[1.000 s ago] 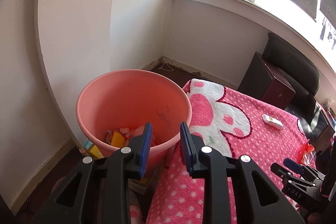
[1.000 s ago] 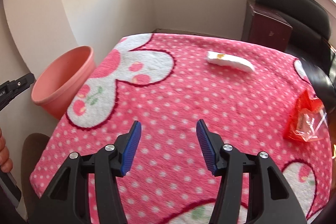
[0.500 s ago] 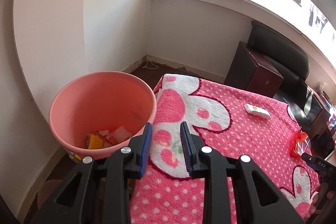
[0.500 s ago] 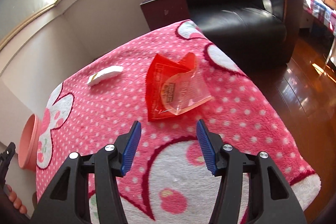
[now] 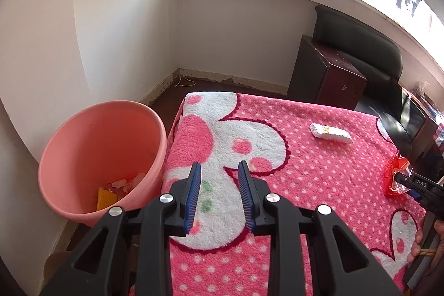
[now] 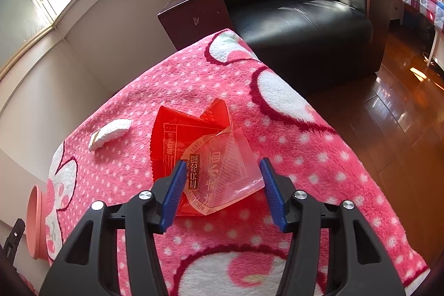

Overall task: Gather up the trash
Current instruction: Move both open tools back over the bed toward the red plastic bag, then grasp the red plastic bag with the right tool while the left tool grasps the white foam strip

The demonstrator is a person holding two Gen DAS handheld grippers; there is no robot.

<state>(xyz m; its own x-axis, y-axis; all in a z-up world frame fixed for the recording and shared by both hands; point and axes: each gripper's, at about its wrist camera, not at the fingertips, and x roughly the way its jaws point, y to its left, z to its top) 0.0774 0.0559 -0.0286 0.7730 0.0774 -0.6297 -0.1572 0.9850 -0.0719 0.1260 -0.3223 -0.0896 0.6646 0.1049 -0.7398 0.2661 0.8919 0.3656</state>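
A red and clear snack wrapper lies flat on the pink dotted blanket. My right gripper is open, its jaws on either side of the wrapper's near edge. In the left wrist view the right gripper sits at the wrapper on the far right. A white crumpled packet lies beyond; it also shows in the left wrist view. My left gripper is open and empty over the blanket's left edge, beside the pink bucket, which holds several scraps.
A black leather armchair and a dark wooden cabinet stand past the blanket's far edge. White walls close in behind the bucket. Wooden floor lies to the right of the blanket. The bucket's rim shows at far left.
My left gripper has drawn back from over the bucket to the blanket's left edge. My right gripper has swung right and closed in on the red wrapper.
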